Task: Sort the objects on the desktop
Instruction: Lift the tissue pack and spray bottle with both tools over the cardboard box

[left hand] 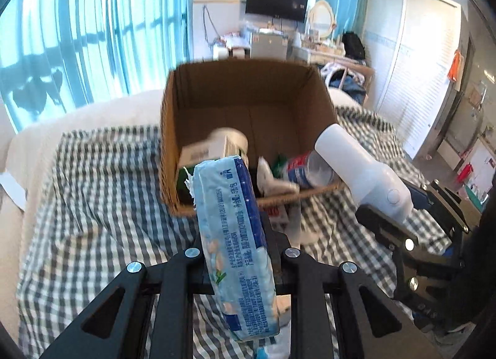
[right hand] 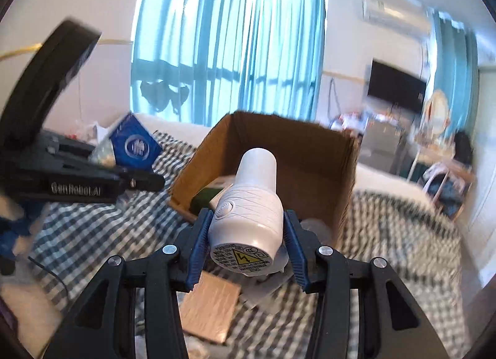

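The cardboard box (left hand: 248, 104) is matt brown corrugated paperboard with rough cut edges. Under it lies a checked woven cloth (left hand: 102, 191), soft and matt. Before the box, the tissue pack (left hand: 235, 250) wears glossy printed plastic film, and the white device (right hand: 248, 204) is smooth, satin plastic. A flat tan sheet (right hand: 210, 309) nearer than the box looks like cardboard, though blurred.

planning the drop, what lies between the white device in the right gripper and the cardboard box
Nothing solid: in the right wrist view the white device sits just before the cardboard box, with checked cloth below.
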Action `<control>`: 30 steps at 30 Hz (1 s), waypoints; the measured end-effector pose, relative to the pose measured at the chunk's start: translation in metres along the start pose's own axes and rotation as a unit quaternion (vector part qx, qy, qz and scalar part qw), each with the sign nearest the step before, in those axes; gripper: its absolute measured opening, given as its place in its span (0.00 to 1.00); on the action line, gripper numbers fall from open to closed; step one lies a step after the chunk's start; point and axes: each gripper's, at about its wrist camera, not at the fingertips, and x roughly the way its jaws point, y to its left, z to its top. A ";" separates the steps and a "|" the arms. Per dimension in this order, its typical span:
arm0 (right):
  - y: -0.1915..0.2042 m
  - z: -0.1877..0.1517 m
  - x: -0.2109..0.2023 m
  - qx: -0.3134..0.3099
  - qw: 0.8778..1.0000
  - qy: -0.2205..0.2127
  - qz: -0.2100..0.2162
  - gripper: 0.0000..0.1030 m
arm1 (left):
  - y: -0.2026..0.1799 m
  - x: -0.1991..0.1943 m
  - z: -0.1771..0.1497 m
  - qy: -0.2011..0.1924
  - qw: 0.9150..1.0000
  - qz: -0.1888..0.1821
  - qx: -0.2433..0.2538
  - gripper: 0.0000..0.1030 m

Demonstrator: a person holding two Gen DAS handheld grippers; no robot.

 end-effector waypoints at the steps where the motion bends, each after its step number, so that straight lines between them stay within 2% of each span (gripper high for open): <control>1: -0.001 0.005 -0.001 0.001 1.000 -0.007 -0.001 0.44 | 0.000 -0.003 0.005 -0.009 1.000 0.001 0.001 0.19; 8: -0.013 0.031 -0.006 0.012 0.999 -0.039 -0.018 0.44 | -0.005 -0.025 0.040 -0.077 0.997 0.014 0.012 0.19; 15: -0.023 0.052 -0.007 0.027 0.997 -0.068 -0.031 0.44 | -0.004 -0.033 0.066 -0.122 0.992 0.019 0.011 0.19; 22: -0.031 0.076 -0.008 0.032 0.994 -0.094 -0.039 0.44 | -0.011 -0.031 0.085 -0.145 0.988 0.032 0.028 0.19; 30: -0.036 0.090 -0.001 0.044 0.992 -0.107 -0.046 0.44 | -0.016 -0.025 0.112 -0.163 0.986 0.025 0.039 0.19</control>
